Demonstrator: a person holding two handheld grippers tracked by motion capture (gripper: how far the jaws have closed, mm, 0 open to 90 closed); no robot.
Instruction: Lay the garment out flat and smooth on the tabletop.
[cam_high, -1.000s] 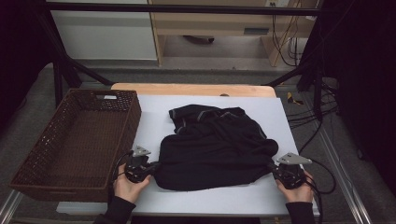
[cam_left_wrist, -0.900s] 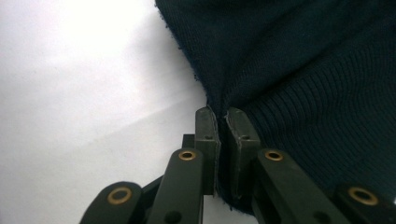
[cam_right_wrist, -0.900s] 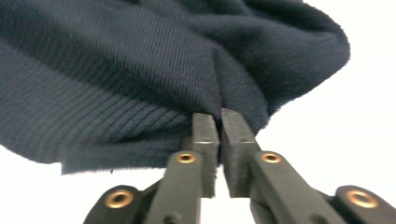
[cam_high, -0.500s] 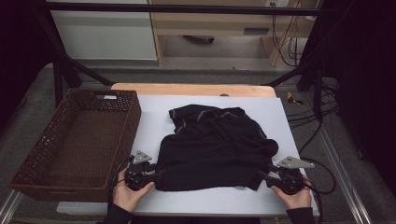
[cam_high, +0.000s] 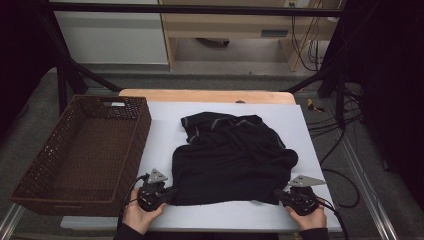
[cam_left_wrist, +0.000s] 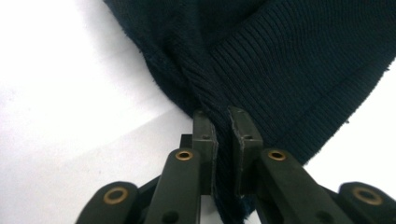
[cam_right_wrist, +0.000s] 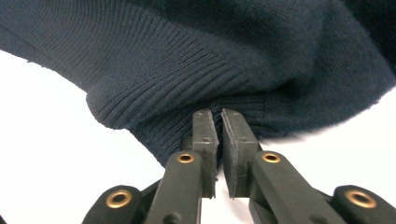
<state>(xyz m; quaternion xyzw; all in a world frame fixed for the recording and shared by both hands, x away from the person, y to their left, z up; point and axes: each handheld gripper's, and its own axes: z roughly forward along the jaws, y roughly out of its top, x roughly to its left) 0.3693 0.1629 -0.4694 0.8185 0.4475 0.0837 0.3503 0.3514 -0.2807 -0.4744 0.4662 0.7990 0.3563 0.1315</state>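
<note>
Gripping the near hem of one black sweater (cam_high: 232, 160) with two grippers.

Left gripper (cam_high: 169, 192) has just been closing; its pads (cam_left_wrist: 205, 140) now pinch a ribbed fold at the sweater's near-left corner, nearly shut. Right gripper (cam_high: 280, 196) has likewise just closed on the ribbed hem (cam_right_wrist: 187, 88) at the near-right corner. The sweater lies bunched mid-table (cam_high: 165, 125), its hem running left to right along the near side, body reaching toward the far edge; which end is the collar is hard to tell. One wicker basket (cam_high: 140, 125) stands to the left.
</note>
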